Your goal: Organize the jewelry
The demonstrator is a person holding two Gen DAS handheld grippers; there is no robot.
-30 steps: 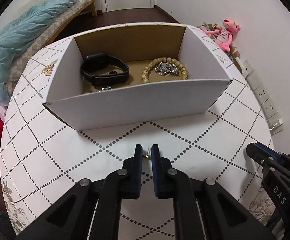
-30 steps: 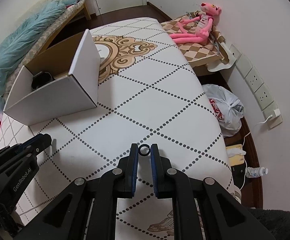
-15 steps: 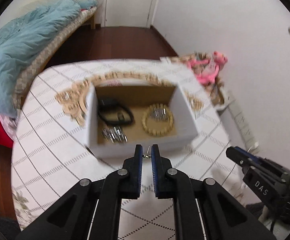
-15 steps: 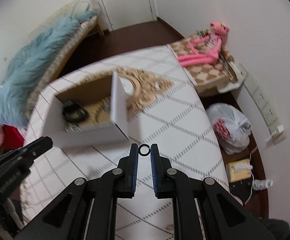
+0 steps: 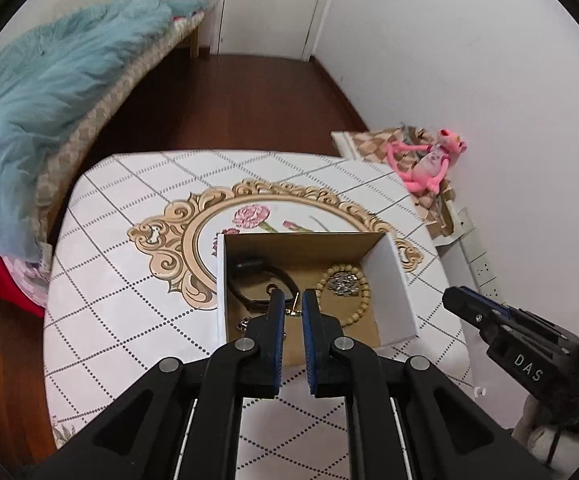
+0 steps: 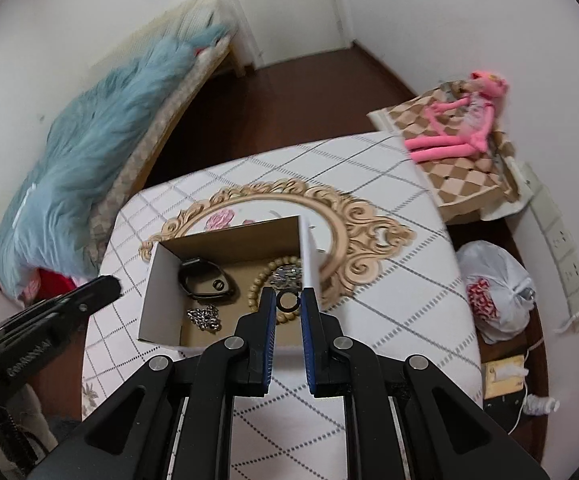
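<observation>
An open white cardboard box (image 5: pixel 387 268) (image 6: pixel 157 292) stands on the table and holds a black watch (image 5: pixel 251 268) (image 6: pixel 205 284), a wooden bead bracelet (image 5: pixel 363 300) (image 6: pixel 255 290), a silver bead pile (image 5: pixel 343 282) and a silver chain (image 6: pixel 205 318). My left gripper (image 5: pixel 292 304) is shut on a small gold earring (image 5: pixel 294 307), high above the box. My right gripper (image 6: pixel 288 300) is shut on a black ring (image 6: pixel 288 301), also above the box's near edge.
The round table has a white diamond-patterned cloth (image 5: pixel 121 280) with a gold floral frame print (image 6: pixel 369 232). A bed with a blue blanket (image 5: pixel 49 80) lies to the left. A pink plush toy (image 6: pixel 461 120) sits on a checkered stool; a plastic bag (image 6: pixel 497 292) is on the floor.
Both grippers have risen high from the table and moved forward over the box, each still holding its piece. The box now shows from above.
</observation>
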